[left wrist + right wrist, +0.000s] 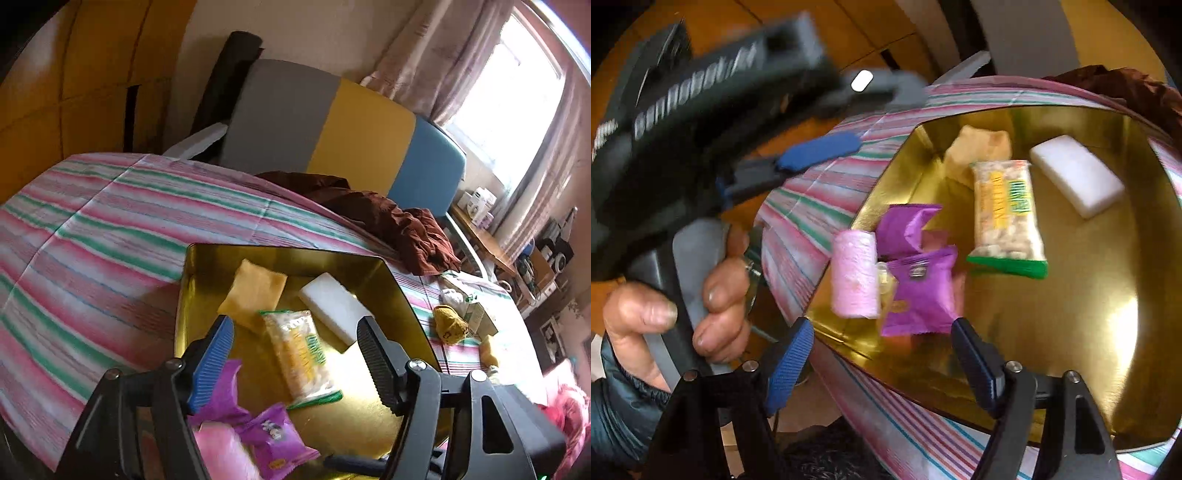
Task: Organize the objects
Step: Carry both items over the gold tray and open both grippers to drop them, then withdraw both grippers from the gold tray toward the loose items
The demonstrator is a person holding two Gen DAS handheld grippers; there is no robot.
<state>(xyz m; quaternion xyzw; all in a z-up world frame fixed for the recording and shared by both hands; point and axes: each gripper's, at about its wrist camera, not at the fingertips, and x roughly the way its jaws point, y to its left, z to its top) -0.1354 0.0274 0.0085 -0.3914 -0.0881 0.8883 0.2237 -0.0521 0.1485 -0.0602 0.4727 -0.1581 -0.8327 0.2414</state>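
A gold tin (402, 291) (1108, 332) sits on a striped bedsheet (92, 240). It holds an orange pouch (255, 291) (982, 147), a white block (332, 306) (1075, 173) and a clear snack packet (299, 354) (1004, 214). Two purple packets (919, 291) (277, 439) and a pink roll (855, 273) (221, 454) look blurred at the tin's near corner. My left gripper (295, 332) stands open over the tin, nothing pressed between its pads. My right gripper (882, 332) is open too, just short of the purple packets. A hand (713, 295) holds the left gripper's handle.
A brown cloth (388, 218) lies bunched on the bed behind the tin. A yellow knitted item (448, 325) and small boxes (480, 317) lie to the tin's right. A grey, yellow and blue headboard (351, 125) stands behind. A cluttered desk (487, 236) sits under the window.
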